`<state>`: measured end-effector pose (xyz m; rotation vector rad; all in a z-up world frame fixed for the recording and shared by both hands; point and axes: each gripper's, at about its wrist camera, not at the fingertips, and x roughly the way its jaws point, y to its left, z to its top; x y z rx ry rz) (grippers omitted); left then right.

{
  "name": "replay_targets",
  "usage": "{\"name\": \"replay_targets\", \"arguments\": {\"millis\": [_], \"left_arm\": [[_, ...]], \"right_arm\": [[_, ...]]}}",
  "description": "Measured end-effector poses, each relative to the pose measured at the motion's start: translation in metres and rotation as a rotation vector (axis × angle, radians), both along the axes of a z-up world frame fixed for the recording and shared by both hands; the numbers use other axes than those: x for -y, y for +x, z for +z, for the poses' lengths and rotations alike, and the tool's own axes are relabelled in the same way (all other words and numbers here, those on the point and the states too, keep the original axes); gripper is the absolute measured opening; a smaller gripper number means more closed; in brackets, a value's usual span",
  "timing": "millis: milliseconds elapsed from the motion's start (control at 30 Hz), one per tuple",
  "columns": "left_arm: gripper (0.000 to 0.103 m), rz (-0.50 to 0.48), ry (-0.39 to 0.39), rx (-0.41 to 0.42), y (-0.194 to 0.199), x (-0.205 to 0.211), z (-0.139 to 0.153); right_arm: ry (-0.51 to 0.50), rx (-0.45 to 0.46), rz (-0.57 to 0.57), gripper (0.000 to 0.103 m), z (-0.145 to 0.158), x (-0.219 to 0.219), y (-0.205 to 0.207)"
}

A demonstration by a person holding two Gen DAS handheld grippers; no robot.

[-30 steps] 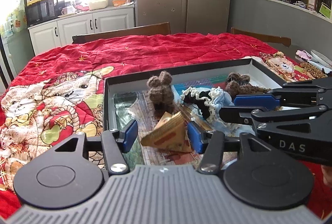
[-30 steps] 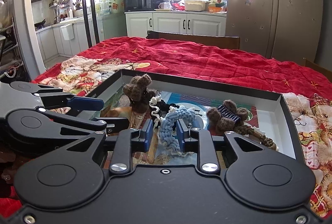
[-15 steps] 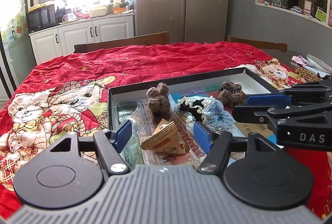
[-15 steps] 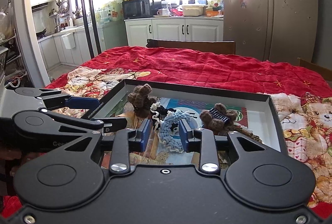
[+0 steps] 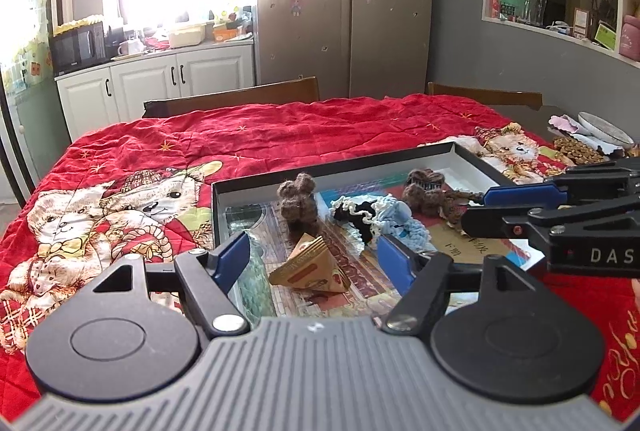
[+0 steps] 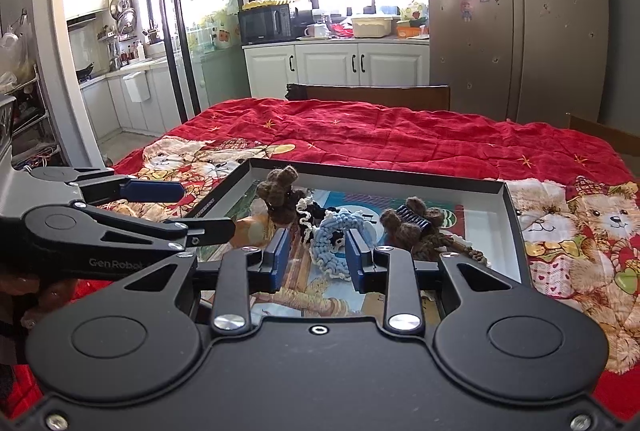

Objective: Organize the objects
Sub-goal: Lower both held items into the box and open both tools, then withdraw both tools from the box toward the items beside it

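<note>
Both sets of tongs are hovering at the near end of a shallow black tray (image 5: 360, 167) that is sitting on a counter draped in a red bear-print quilt (image 5: 280, 135). The left tongs (image 5: 314, 257) are opening, blue pads spreading wide, and a folded tan paper wedge (image 5: 310, 269) is lying on the tray floor between them without either pad touching it. Just beyond the wedge a brown crocheted toy (image 5: 298, 205) is standing upright near the tray's left end. The right tongs (image 6: 316, 257) are sitting partly parted, pads not pressing on anything; the light blue crocheted piece (image 6: 338, 231) with its cream frill is showing in the gap between them, resting on the tray, and I cannot tell whether a pad is brushing it. A black-and-cream frilly piece (image 5: 356, 213) is lying right against the blue one on its left. Toward the tray's right end a second brown crocheted piece (image 6: 416, 227) is lying with a dark comb-like clip (image 6: 410, 217) on top, a braided tail trailing off toward the near right corner. From the right camera the left tongs are reaching in from the left edge, over the tray's near left corner. A wooden chair back (image 6: 368, 97) is standing at the counter's far side.
</note>
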<state>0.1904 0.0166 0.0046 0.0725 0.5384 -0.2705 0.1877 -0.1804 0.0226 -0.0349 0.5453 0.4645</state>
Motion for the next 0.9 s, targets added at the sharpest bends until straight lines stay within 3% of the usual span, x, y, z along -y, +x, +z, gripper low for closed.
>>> {"name": "replay_targets", "arguments": {"millis": [900], "left_arm": [[0.085,-0.103,-0.026,0.013,-0.069,0.004,0.006]], "right_arm": [[0.013,0.028,0.021,0.045,0.007,0.032,-0.067]]}}
